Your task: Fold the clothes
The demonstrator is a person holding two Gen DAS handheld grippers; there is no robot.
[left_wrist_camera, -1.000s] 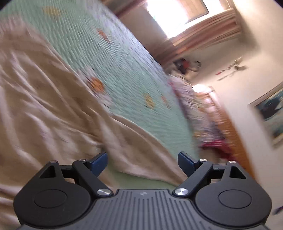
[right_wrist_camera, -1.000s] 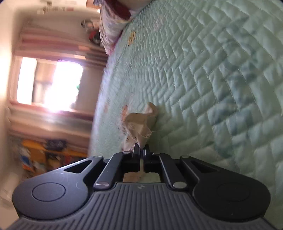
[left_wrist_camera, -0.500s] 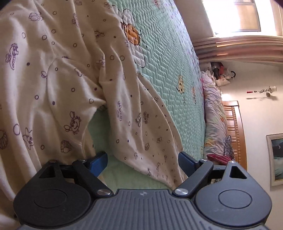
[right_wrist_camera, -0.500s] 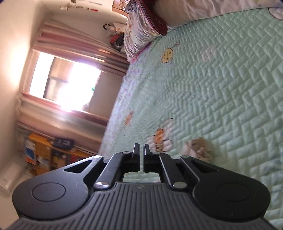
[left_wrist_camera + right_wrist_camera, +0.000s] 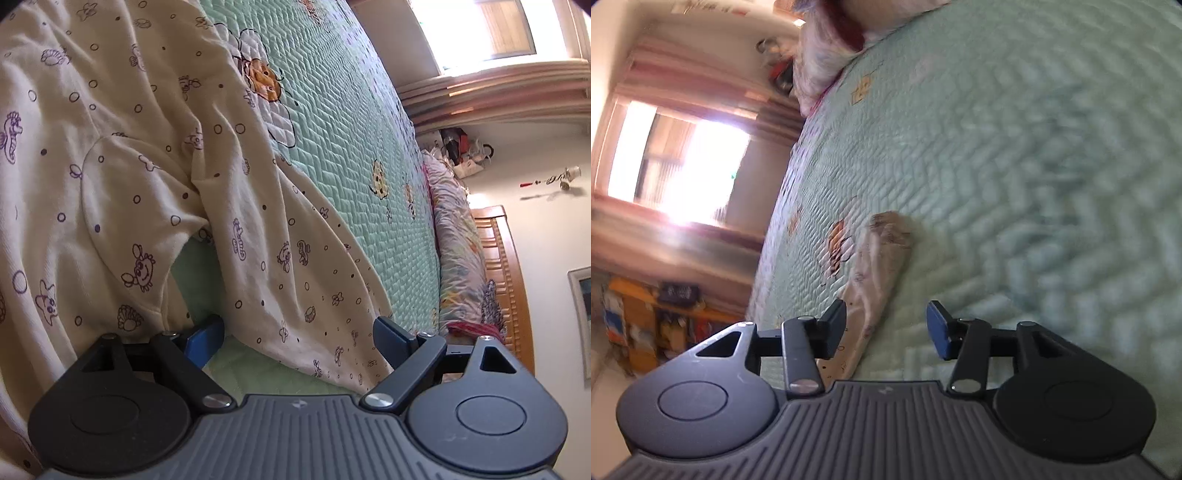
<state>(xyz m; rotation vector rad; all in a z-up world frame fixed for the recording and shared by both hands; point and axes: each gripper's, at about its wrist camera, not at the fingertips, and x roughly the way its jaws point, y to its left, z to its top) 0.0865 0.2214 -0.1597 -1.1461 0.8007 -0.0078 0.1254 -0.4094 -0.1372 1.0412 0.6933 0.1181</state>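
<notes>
Two grippers in view, both with jaws spread wide and nothing between them. Left gripper: blue-padded black fingers sit low in the frame, over the near hem of a cream cotton garment printed with purple sea creatures and small rings. Garment lies rumpled across the left and centre of the left wrist view, on a mint-green quilted bedspread; one panel of it runs down to lower centre, its edge just beside the right-hand finger. A strip of bedspread shows between two folds near the left-hand finger. Farther up: an orange-and-white flower motif stitched into the quilt, partly covered by the cloth. Far right: floral pillow, wooden headboard, bright window at upper right.

Right gripper: a narrow fold of the same cream cloth lies on the bedspread, running from beside the left-hand finger up toward centre frame. Heavy blur here; contact with the finger possibly, not confirmed. Window at left, cluttered shelf at lower left.
</notes>
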